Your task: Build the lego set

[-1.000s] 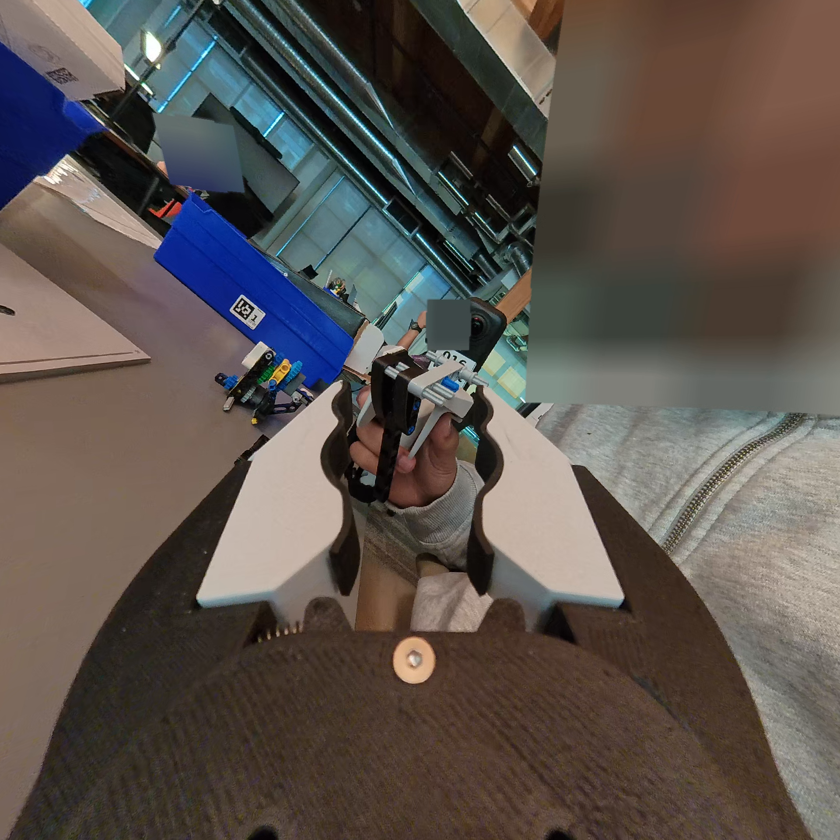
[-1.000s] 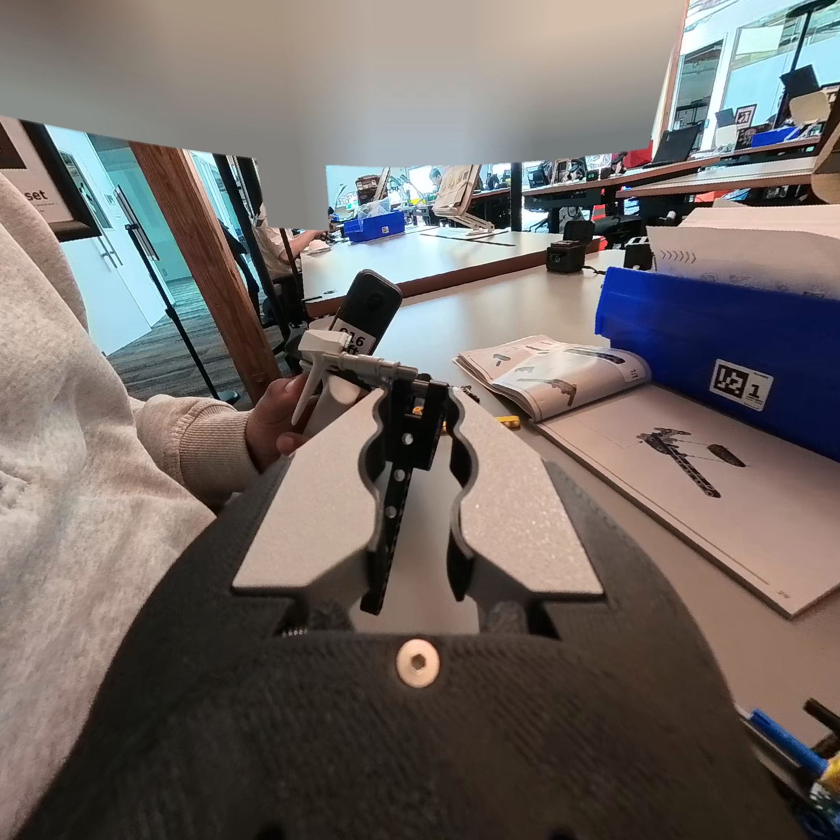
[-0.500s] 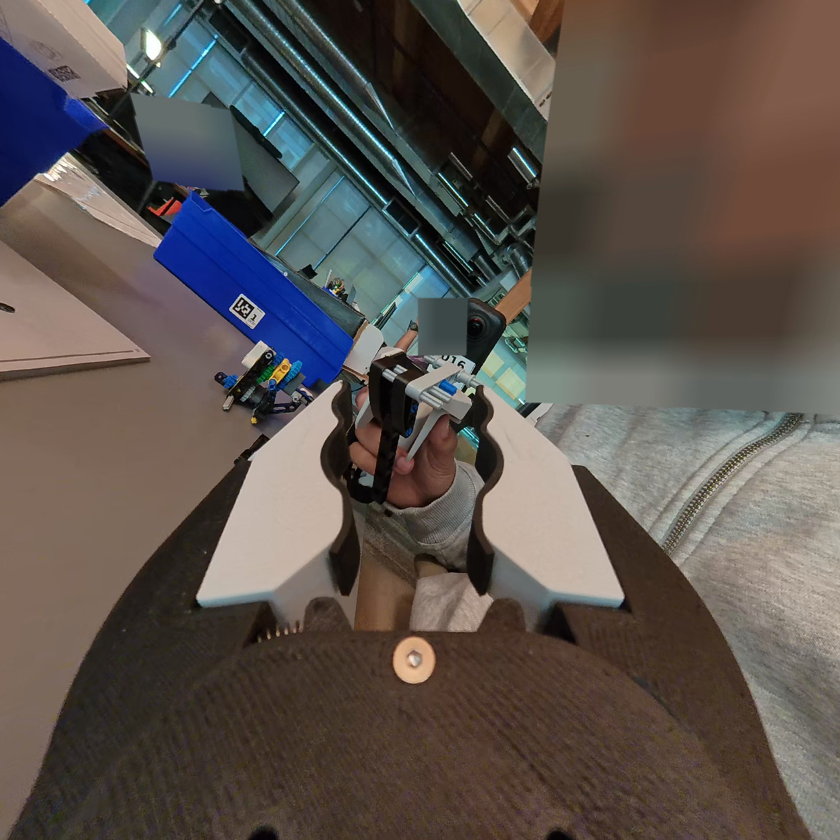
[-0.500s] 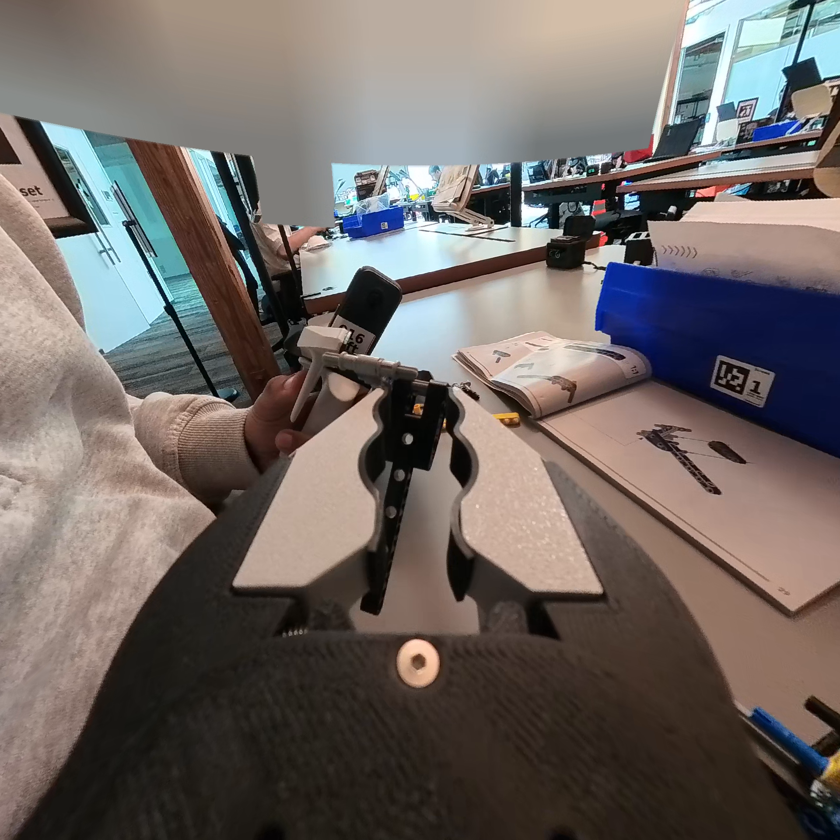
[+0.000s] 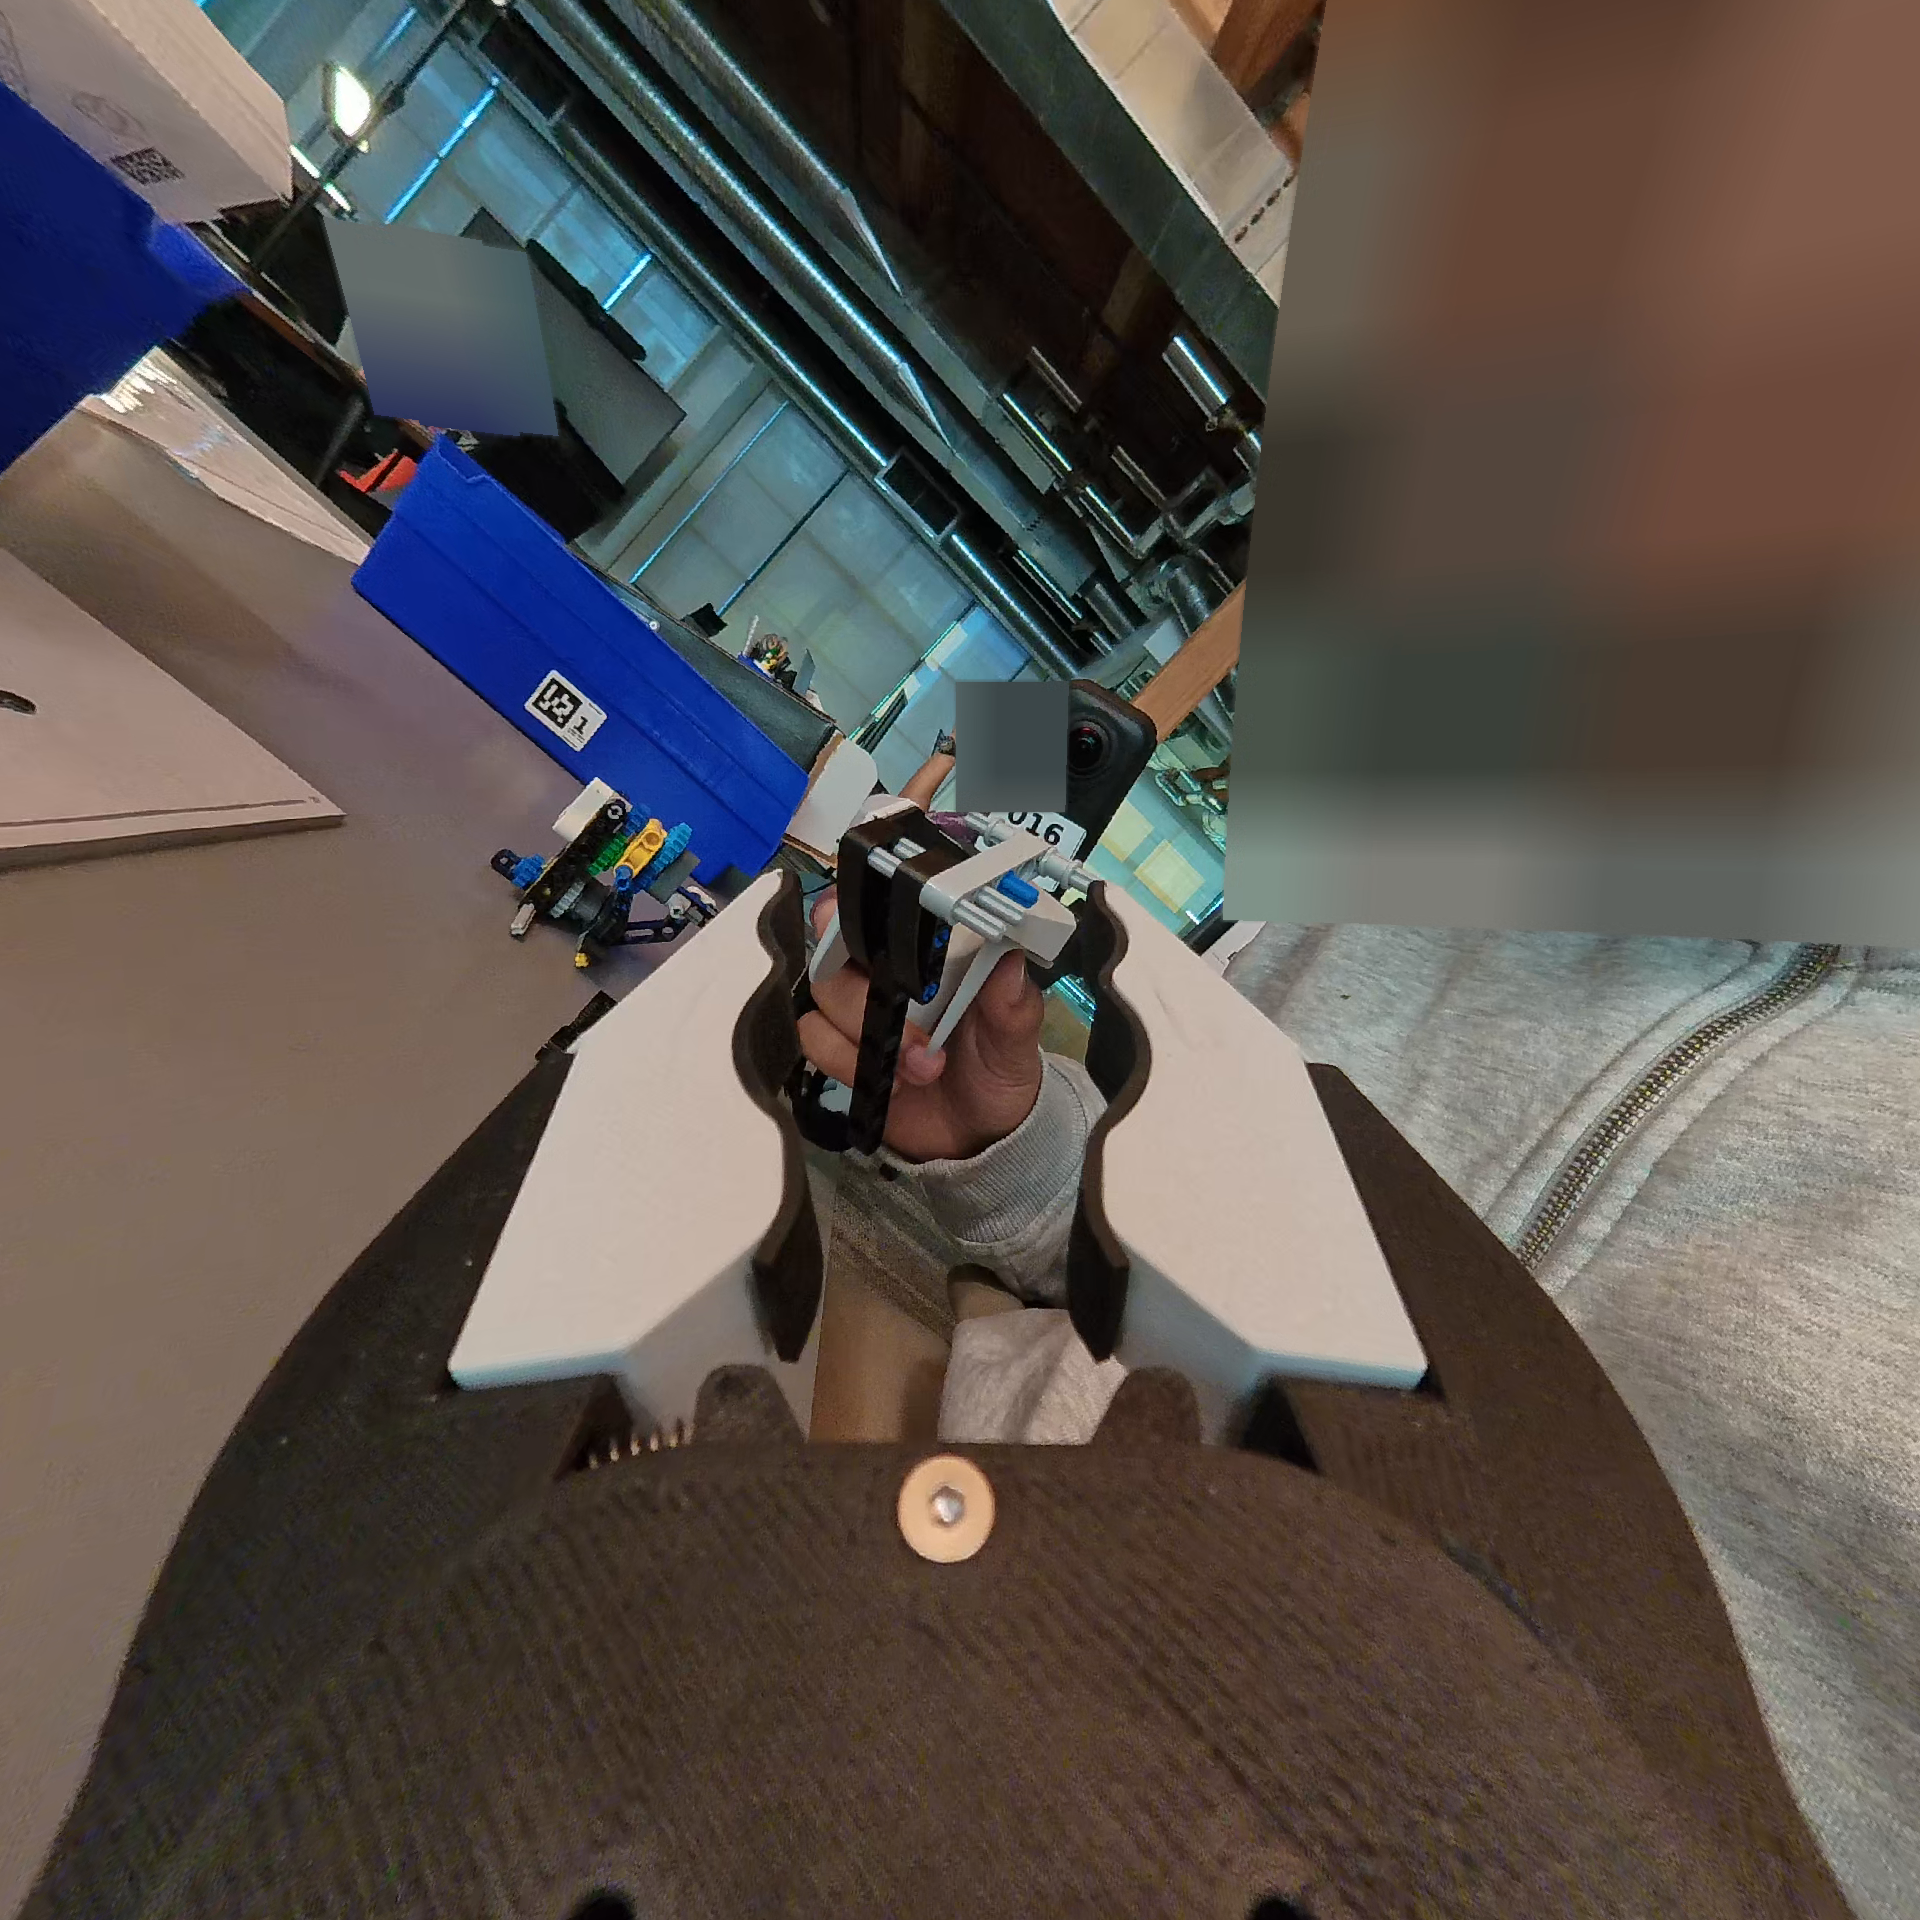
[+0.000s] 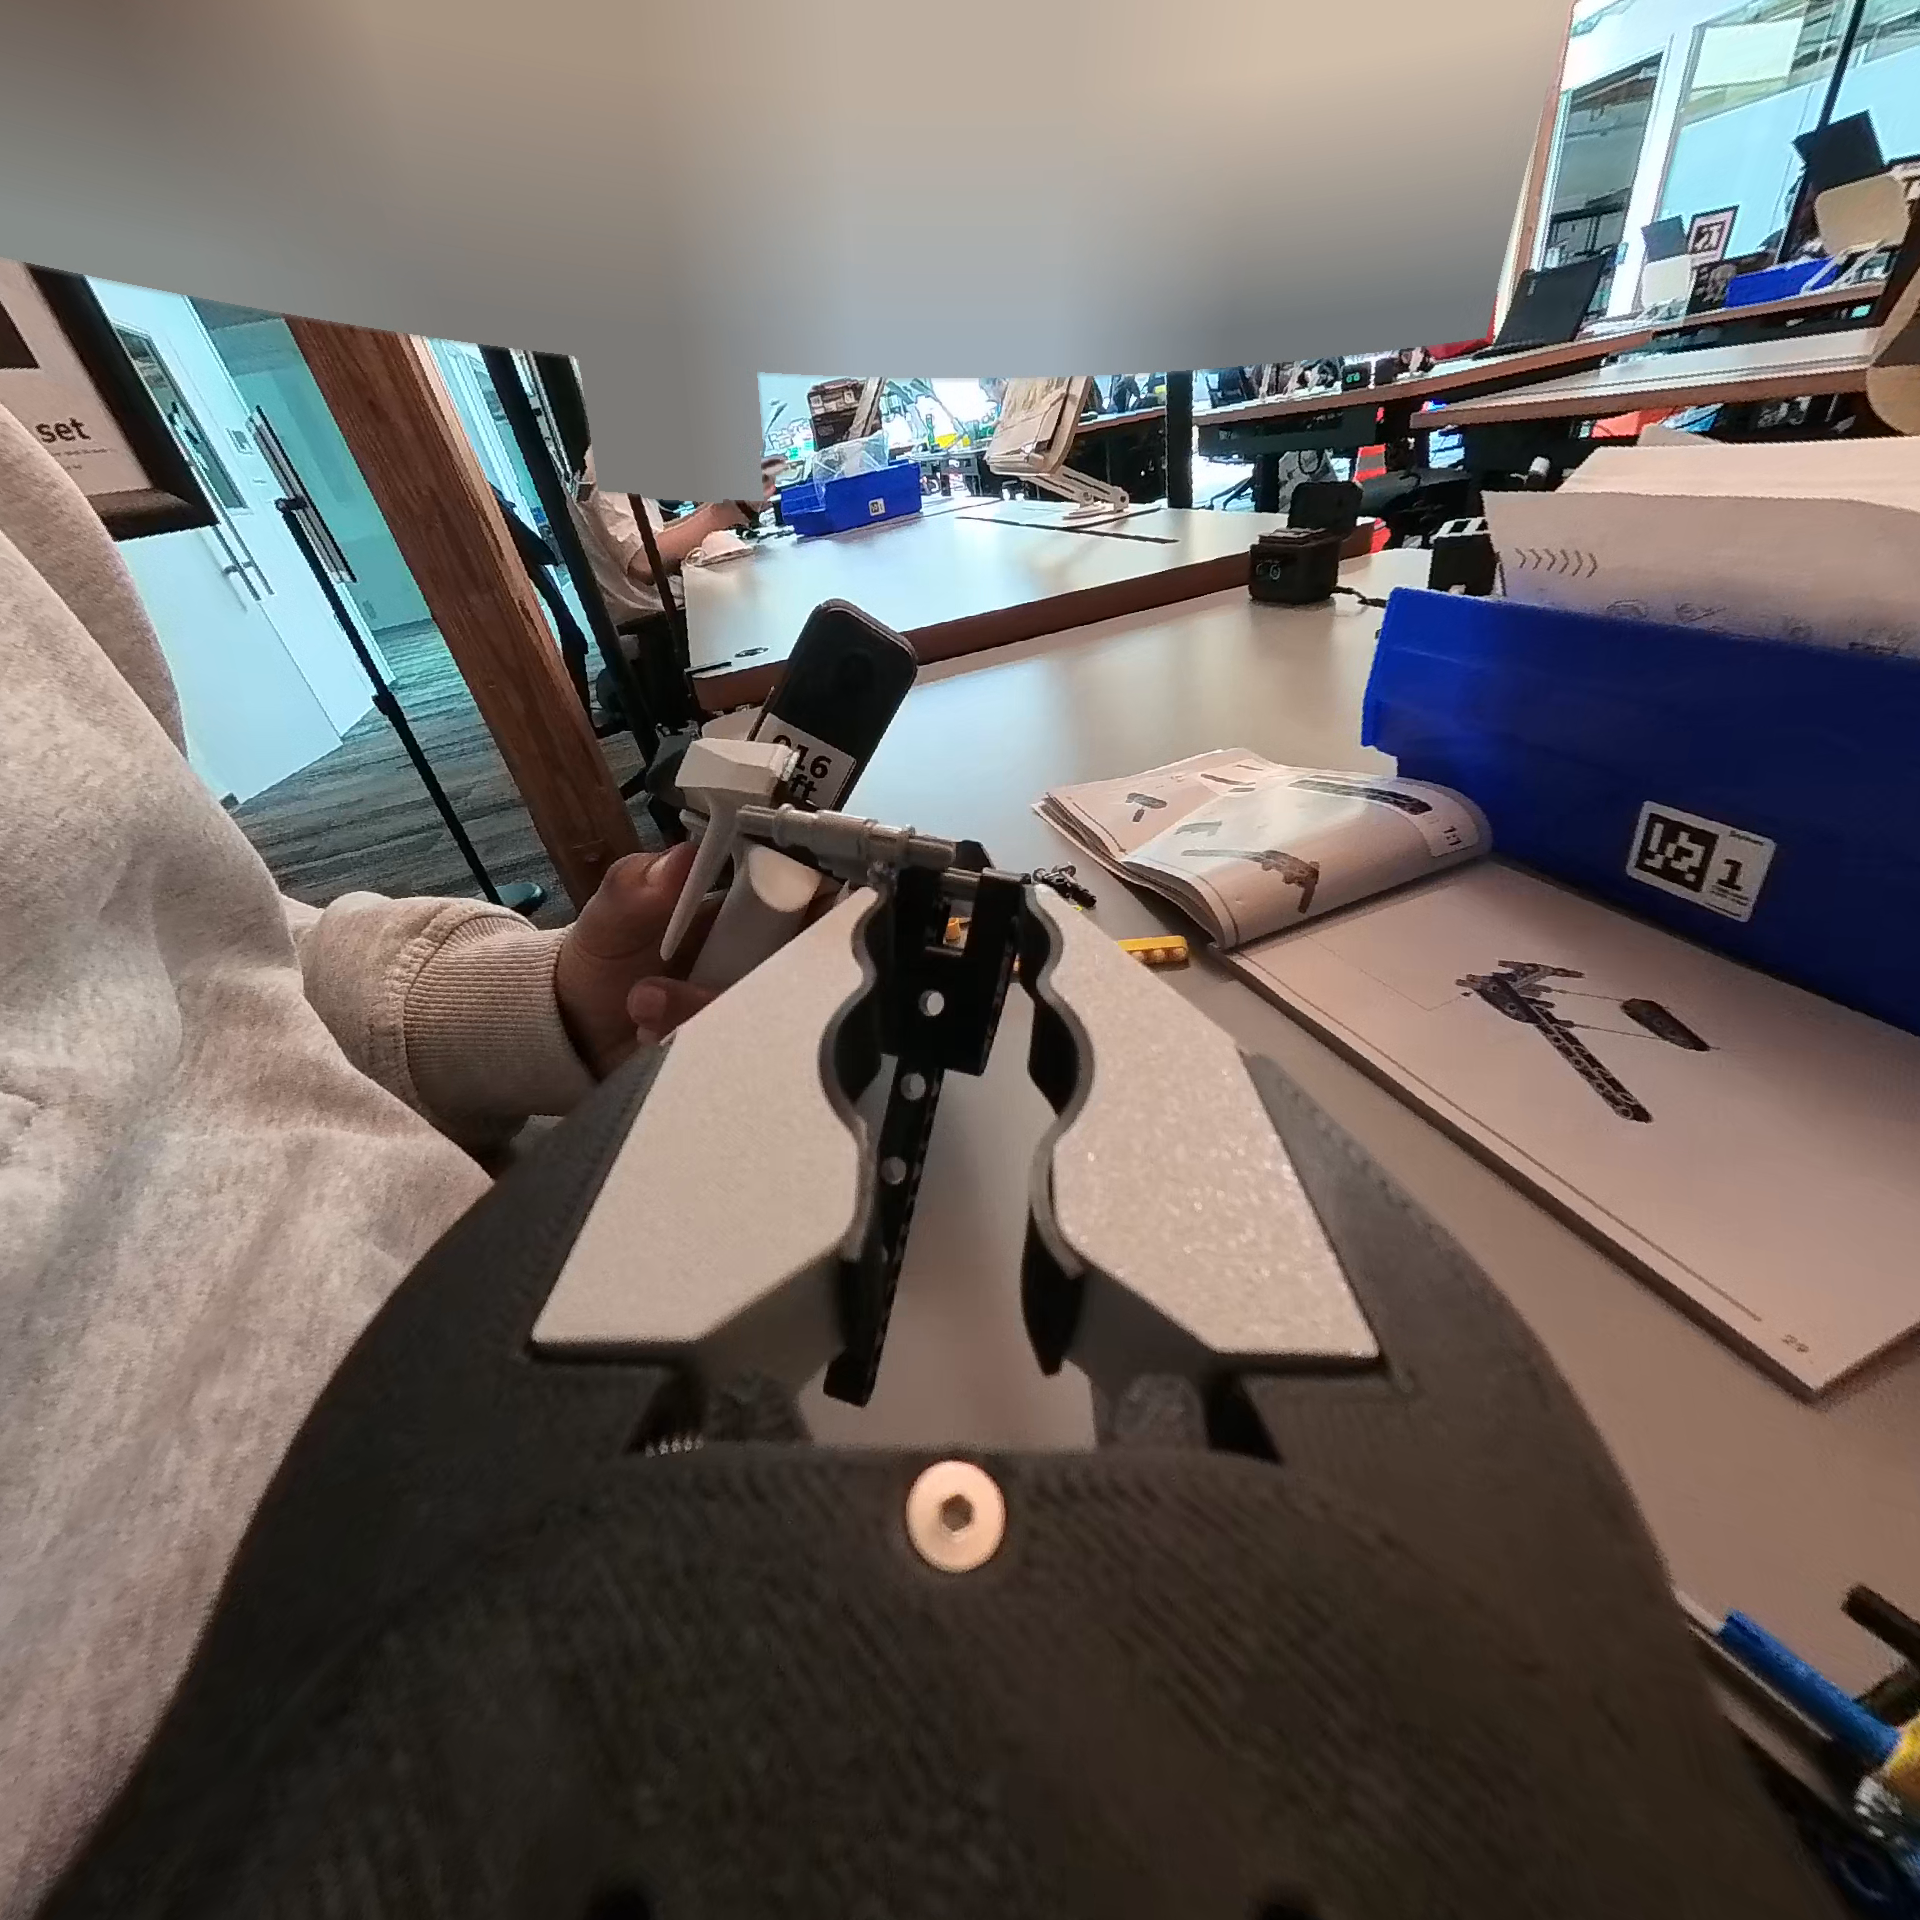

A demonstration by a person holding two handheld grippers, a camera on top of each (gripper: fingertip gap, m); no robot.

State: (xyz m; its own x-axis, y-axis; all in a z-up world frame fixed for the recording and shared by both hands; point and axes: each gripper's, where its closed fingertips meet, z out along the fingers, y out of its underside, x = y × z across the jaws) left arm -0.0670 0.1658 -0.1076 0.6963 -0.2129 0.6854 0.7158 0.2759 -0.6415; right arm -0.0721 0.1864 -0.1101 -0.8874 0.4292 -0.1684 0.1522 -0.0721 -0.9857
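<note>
My right gripper (image 6: pixel 945 914) is shut on a lego assembly. Its long black beam (image 6: pixel 909 1091) runs back between the fingers. A grey axle (image 6: pixel 831 831) sticks out to the left and ends in a white piece. A person's hand (image 6: pixel 613 956) is at that end. In the left wrist view the same assembly (image 5: pixel 883 997), with a white panel (image 5: pixel 1023 914) and a blue pin, shows in the gap of my left gripper (image 5: pixel 935 904). That gripper's jaws stand apart and touch nothing. The hand (image 5: pixel 966 1081) is behind the assembly.
A blue bin (image 6: pixel 1662 748) and instruction booklets (image 6: pixel 1247 831) lie on the grey table (image 5: pixel 260 1039). A large printed sheet (image 6: pixel 1558 1091) is nearer. A small coloured lego sub-build (image 5: pixel 603 873) stands by another blue bin (image 5: pixel 582 644). A black camera (image 6: pixel 831 707) rises behind the hand. Both grippers' tips are close together, under 4 cm apart.
The assembly and the hand have shifted slightly in the left wrist view. Neither gripper's jaw spacing has changed.
</note>
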